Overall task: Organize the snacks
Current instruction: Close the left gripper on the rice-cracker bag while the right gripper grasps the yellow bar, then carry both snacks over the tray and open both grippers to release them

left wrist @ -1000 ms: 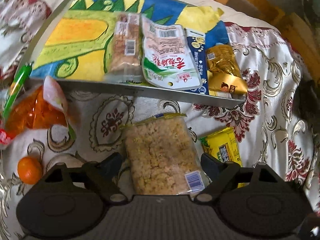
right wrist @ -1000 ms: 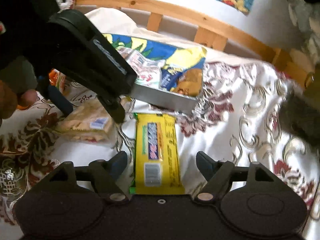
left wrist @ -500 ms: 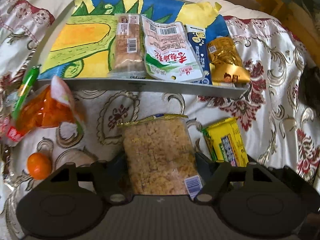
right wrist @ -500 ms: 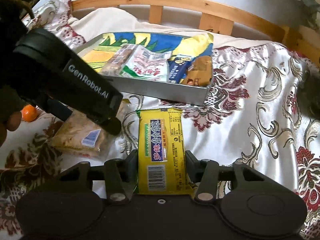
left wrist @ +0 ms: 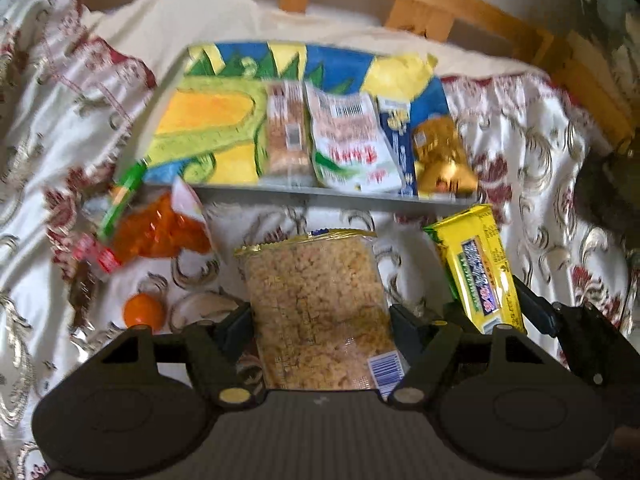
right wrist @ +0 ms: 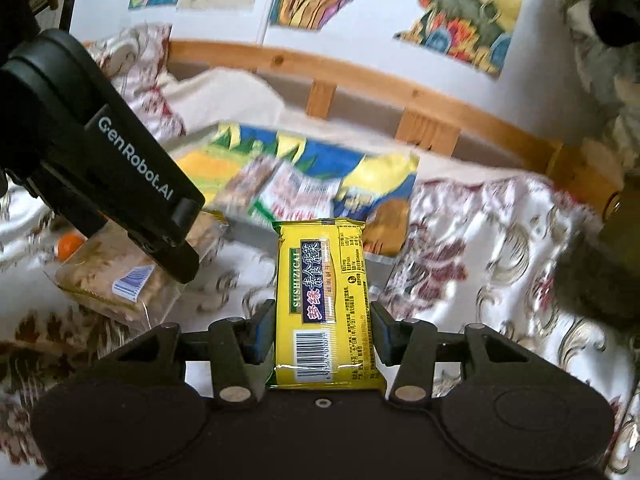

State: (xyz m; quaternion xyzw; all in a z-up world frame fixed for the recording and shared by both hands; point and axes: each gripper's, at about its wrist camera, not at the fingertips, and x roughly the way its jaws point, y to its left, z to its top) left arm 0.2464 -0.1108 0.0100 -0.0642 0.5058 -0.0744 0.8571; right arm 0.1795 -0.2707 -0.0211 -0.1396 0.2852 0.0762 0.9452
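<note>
My left gripper (left wrist: 320, 320) is shut on a clear pack of crumbly rice crackers (left wrist: 316, 304), held off the bedspread. My right gripper (right wrist: 320, 328) is shut on a yellow snack pack (right wrist: 324, 296), lifted above the bed; it also shows in the left wrist view (left wrist: 476, 268). The shallow tray with a colourful drawing (left wrist: 208, 128) lies ahead, holding a biscuit pack (left wrist: 286, 132), a white pouch (left wrist: 348, 144), a blue pack and a gold pack (left wrist: 440, 160) in a row at its right side. The cracker pack also shows in the right wrist view (right wrist: 116, 276).
An orange bag (left wrist: 156, 232), a green-capped item (left wrist: 124, 196) and a small orange fruit (left wrist: 144, 312) lie on the flowered bedspread at the left. A wooden bed rail (right wrist: 400, 92) runs behind the tray. The left gripper's body (right wrist: 100, 168) fills the right view's left side.
Both grippers closed on their packs and lifted them off the bedspread. Both views tilted up, showing the bed rail and wall.
</note>
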